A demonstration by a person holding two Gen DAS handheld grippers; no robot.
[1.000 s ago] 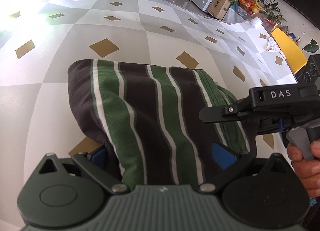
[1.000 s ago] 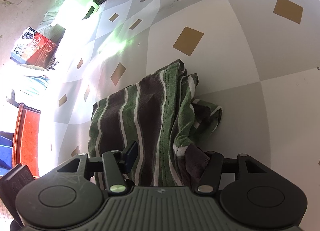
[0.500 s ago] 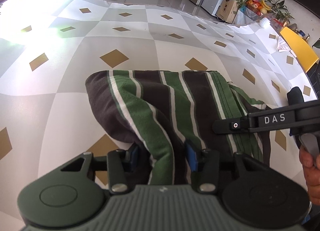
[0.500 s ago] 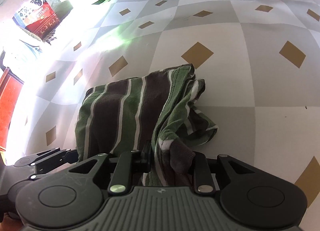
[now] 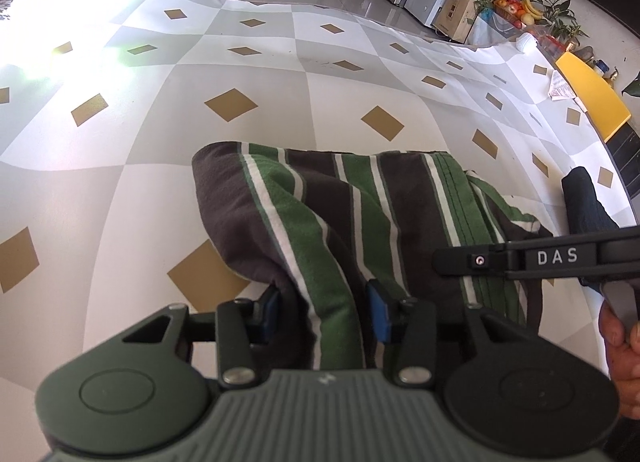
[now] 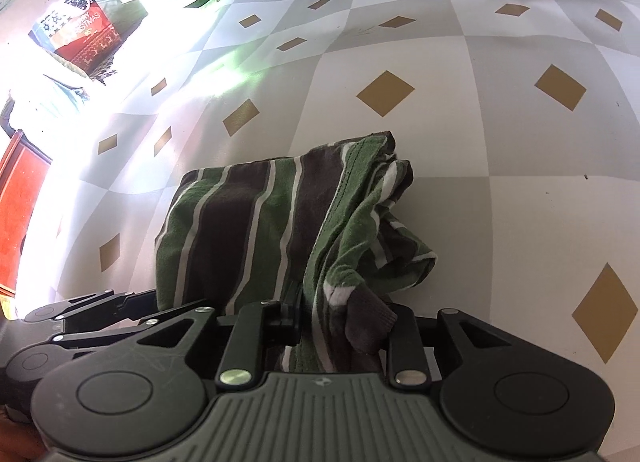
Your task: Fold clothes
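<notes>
We have the striped garment (image 5: 360, 213) lying bunched at centre frame on the checked table cover (image 5: 224, 149), green, dark brown and white bands running toward us. Our left gripper (image 5: 324, 314) is clamped on a fold of its near edge, blue pads pressing cloth from both sides. Our right gripper (image 6: 344, 322) bites the rumpled near corner at lower centre, though its jaws are easing apart slightly. At lower right, a hand (image 5: 624, 346) grips the handle.
</notes>
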